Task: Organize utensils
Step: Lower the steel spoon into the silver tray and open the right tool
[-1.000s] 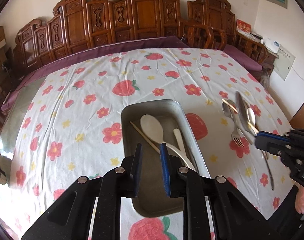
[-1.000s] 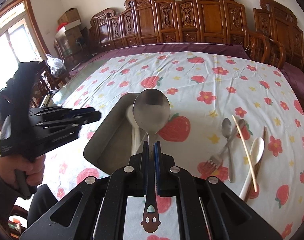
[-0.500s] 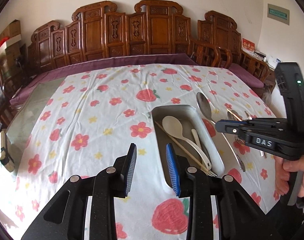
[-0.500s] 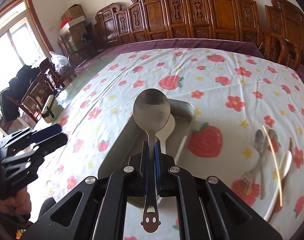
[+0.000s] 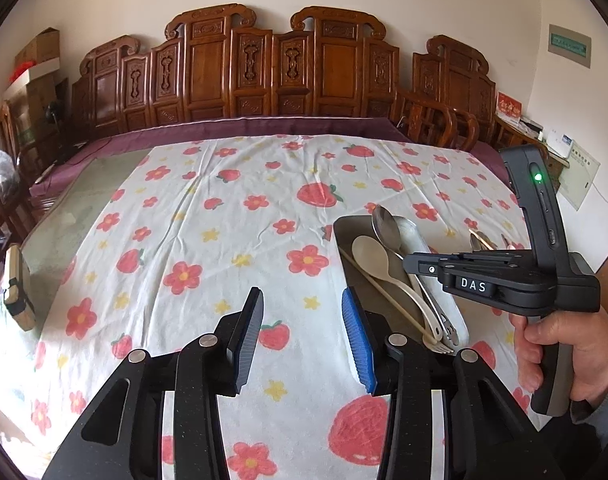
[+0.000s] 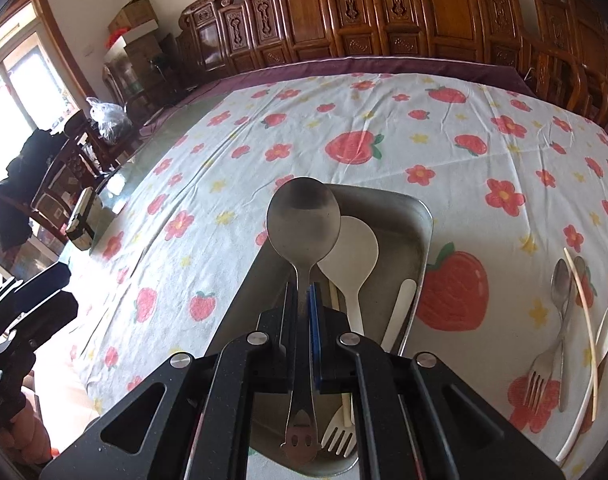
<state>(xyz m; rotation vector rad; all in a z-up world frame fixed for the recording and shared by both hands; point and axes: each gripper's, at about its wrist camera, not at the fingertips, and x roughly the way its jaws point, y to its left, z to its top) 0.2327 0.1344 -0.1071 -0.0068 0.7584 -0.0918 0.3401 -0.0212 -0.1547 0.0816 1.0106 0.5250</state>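
Steel spoon (image 6: 303,236) is pinched by its handle in the right gripper (image 6: 304,308), angled down over the metal tray (image 6: 421,216). Left gripper (image 5: 302,332) hangs left of the tray, jaws opening on nothing. Only the right view shows loose cutlery (image 6: 563,332) right of the tray. Inside the tray: cream spoon (image 6: 353,256), chopstick, fork.

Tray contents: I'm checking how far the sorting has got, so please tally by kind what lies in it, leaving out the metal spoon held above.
Spoons: 1, the cream spoon
Forks: 1, the cream fork
Chopsticks: 1, the chopstick
Total: 3 in the tray
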